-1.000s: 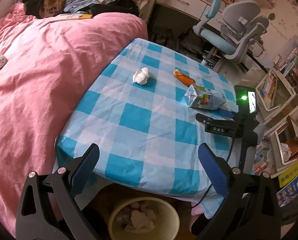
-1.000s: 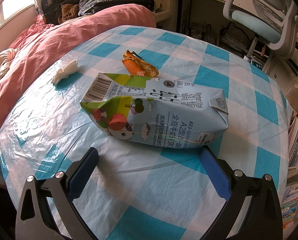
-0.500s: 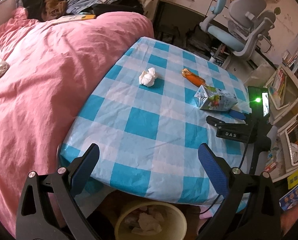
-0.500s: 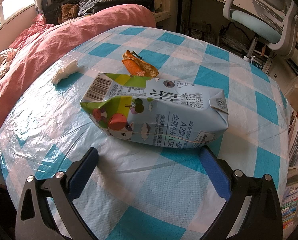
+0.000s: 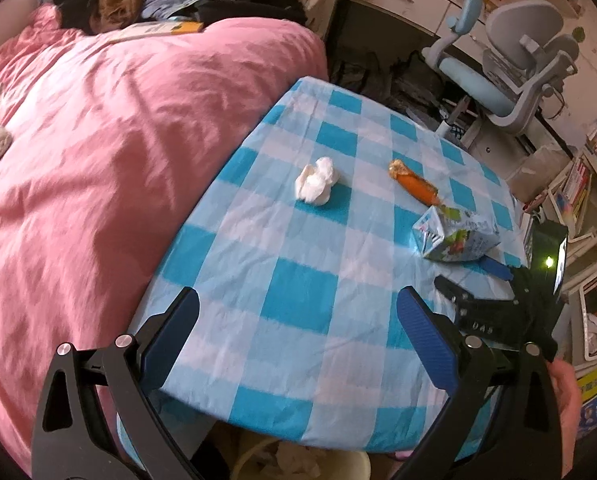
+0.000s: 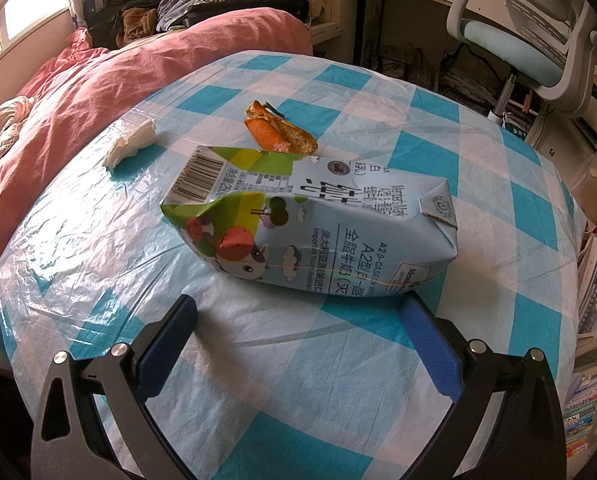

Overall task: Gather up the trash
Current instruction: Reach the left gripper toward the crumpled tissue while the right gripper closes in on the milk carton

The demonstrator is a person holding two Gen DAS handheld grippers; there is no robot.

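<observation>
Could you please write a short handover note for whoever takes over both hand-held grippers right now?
Left hand-held gripper: open, empty, above the near edge of the table.
Right hand-held gripper: open, empty, low over the table just short of the milk carton, not touching it.
On the table: the milk carton lying on its side, the orange peel right behind it, the crumpled tissue further left.
The bin below the near edge already holds paper.
Left: all three pieces into the bin, probably the carton first.
</observation>
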